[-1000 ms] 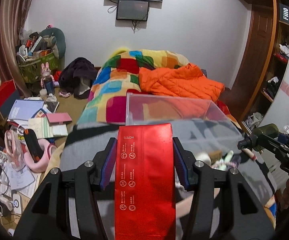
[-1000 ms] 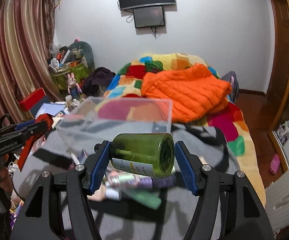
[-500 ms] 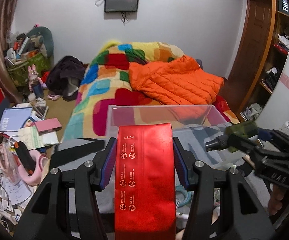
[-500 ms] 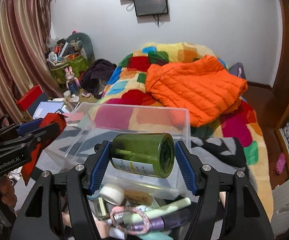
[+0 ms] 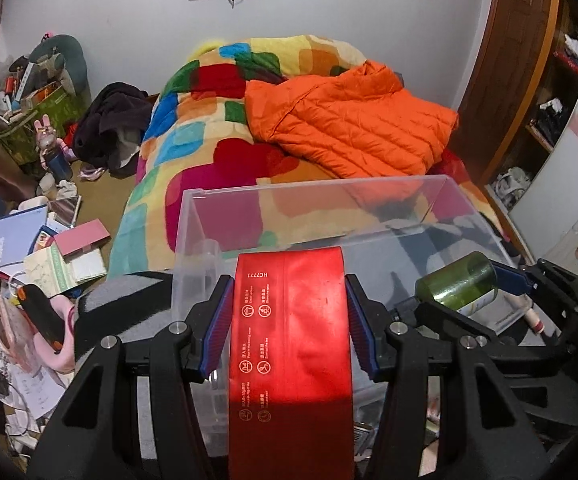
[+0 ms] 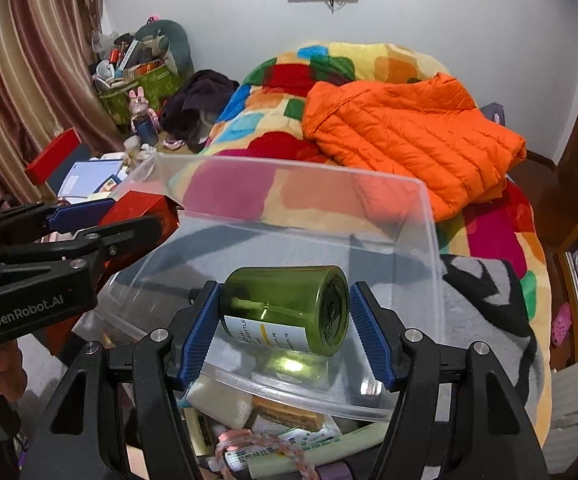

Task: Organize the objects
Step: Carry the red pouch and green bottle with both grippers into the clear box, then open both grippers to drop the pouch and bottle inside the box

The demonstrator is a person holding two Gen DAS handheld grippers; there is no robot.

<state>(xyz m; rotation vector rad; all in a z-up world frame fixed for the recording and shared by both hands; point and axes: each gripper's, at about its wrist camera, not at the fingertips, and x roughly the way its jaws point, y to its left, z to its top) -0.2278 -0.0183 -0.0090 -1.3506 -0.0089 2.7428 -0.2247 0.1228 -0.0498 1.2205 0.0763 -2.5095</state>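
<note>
1. Left gripper [image 5: 289, 336]: blue pads pressed against both long edges of red pouch [image 5: 289, 360], pinching it flat. Pouch's far end reaches over near wall of clear plastic bin [image 5: 317, 194].
2. Right gripper [image 6: 285, 332]: clamped on green bottle [image 6: 289, 308], bottle lying sideways, base toward right pad, white label facing down. Held above near rim of bin, over its interior.
3. Seen from right wrist: left gripper at left, just outside bin's left wall, red pouch touching or nearly touching that wall; contact not certain through the clear plastic.
4. Bin interior open toward far wall; no items visible inside under the bottle. Bin sits on grey-and-black blanket [image 6: 485, 288] at near end of bed.
5. Below near rim of bin, small clutter [image 6: 273, 436]: tubes, white block, braided pink cord.
6. Far side: orange jacket [image 5: 353, 120] on patchwork quilt [image 5: 209, 112]. Left: floor crowded with books and boxes [image 5: 53, 240].
</note>
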